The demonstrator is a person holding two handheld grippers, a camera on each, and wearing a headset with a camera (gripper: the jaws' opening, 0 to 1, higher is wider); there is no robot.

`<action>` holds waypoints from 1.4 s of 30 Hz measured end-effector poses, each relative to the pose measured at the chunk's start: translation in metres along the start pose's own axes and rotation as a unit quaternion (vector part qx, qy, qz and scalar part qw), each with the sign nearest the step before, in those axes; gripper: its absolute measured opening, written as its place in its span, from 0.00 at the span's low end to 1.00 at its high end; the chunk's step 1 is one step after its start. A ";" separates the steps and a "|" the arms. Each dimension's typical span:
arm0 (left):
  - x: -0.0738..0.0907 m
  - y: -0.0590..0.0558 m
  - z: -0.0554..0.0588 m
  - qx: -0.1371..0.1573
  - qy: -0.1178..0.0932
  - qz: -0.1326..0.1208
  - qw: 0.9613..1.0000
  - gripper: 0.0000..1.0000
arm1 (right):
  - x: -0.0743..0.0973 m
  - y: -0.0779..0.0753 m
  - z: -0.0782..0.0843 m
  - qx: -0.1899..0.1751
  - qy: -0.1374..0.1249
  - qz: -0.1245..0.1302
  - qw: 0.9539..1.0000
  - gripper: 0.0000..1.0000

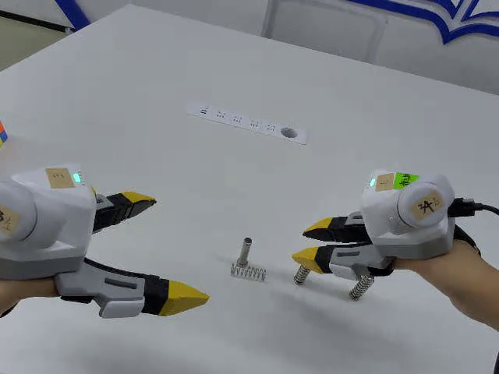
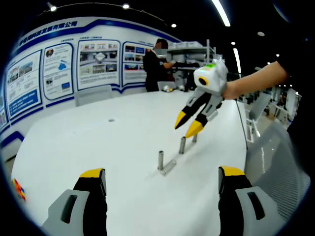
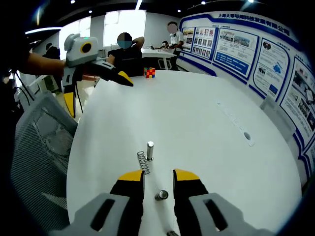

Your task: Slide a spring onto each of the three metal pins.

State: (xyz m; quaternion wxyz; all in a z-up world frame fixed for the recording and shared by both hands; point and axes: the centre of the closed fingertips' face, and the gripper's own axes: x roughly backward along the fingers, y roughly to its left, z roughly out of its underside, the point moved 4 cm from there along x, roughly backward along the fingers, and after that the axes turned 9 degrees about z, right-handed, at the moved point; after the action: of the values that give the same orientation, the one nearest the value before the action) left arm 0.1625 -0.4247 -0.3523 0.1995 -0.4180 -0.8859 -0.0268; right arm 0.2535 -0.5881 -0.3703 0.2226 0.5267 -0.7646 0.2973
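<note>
A bare metal pin [image 1: 246,252] stands upright mid-table, and a loose spring [image 1: 248,272] lies flat just in front of it. Two more pins each carry a spring [image 1: 301,274] [image 1: 360,287]; both stand under my right gripper [image 1: 310,243]. That gripper is open by a narrow gap, and in the right gripper view the nearer sprung pin [image 3: 161,195] shows between its jaws, below them. My left gripper [image 1: 164,249] is wide open and holds nothing, well left of the bare pin [image 2: 160,160] and loose spring [image 2: 169,167].
A white power strip [image 1: 245,122] lies flat farther back on the white table [image 1: 156,93]. A colour cube [image 3: 149,72] sits near the far table edge. A mesh chair [image 3: 39,162] stands beside the table, and people are behind it.
</note>
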 end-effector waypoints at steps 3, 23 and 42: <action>0.002 0.000 0.000 -0.001 -0.001 0.000 1.000 0.96 | -0.009 0.010 -0.009 0.008 -0.004 -0.018 1.000 0.24; 0.010 0.001 0.009 -0.004 0.004 -0.008 1.000 0.95 | -0.060 0.042 0.008 0.055 0.097 -0.073 0.991 0.23; 0.009 0.002 0.018 -0.003 0.012 -0.003 1.000 0.95 | -0.084 0.040 0.027 0.041 0.143 -0.079 0.986 0.17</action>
State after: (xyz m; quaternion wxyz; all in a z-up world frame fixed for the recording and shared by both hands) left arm 0.1529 -0.4134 -0.3654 0.2091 -0.4154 -0.8846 -0.0357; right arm 0.2443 -0.5394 -0.4535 0.3307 0.5459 -0.6683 0.3822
